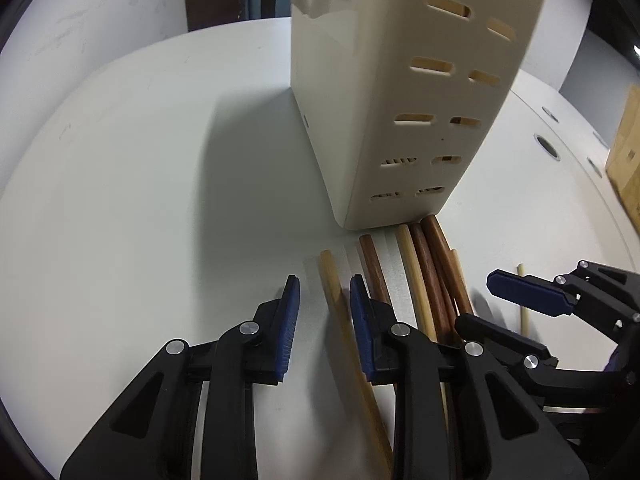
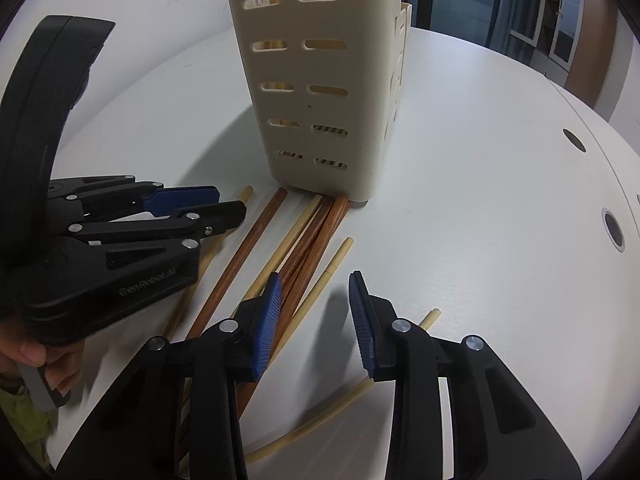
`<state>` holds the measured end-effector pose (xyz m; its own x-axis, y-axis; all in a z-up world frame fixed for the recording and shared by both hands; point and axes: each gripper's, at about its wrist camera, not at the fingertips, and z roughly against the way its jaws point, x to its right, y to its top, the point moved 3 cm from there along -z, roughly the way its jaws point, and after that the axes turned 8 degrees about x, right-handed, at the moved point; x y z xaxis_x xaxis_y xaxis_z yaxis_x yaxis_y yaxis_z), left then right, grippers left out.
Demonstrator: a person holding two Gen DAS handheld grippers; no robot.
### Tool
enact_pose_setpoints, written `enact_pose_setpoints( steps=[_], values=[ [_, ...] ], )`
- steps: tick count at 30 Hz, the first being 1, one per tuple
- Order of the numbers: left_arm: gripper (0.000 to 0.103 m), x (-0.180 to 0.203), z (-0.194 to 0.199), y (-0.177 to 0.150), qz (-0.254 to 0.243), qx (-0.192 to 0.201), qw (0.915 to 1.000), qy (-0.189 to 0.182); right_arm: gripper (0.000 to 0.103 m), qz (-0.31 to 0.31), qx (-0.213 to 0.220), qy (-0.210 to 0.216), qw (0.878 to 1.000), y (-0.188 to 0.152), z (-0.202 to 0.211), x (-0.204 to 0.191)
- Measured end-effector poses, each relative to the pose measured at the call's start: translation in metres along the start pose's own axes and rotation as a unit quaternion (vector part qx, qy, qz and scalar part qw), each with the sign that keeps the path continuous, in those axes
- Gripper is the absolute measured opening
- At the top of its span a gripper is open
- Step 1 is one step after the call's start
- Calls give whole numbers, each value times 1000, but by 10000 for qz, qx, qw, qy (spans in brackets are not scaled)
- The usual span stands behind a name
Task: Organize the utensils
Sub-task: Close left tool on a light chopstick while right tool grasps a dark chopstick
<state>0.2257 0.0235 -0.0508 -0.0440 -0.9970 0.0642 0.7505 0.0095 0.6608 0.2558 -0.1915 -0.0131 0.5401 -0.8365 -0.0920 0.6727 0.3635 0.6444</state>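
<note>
Our left tongs [image 1: 324, 286] stand parted astride a pale chopstick [image 1: 330, 276], not pinching it. Our right tongs [image 2: 314, 284] gape over another pale one [image 2: 320, 284]. Both lie among chopsticks on the worktop [image 1: 140, 200] before the holder [image 1: 400, 100].

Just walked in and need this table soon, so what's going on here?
A person is sorting chopsticks with a hand-held tool in each hand. Light and dark chopsticks lie loose on the white table in front of a cream slotted holder. The left tool straddles a light chopstick, the right tool another. Neither grips yet.
</note>
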Motion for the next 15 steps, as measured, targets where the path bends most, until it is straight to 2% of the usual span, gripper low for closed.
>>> enact_pose_setpoints(
  steps=[4,8,15],
  values=[
    [23,5,1,0,-99,0,9999,21,28,-30,-53,55,10000,-1,0,-1],
    [9,8,0,0,-144,-27,9998,128,17,-98,-87,110,9999,1,-3,-5],
    [6,6,-1,1,-158,-52,9997,172,12,-320,-116,234,9991,1,-2,-1]
  ],
)
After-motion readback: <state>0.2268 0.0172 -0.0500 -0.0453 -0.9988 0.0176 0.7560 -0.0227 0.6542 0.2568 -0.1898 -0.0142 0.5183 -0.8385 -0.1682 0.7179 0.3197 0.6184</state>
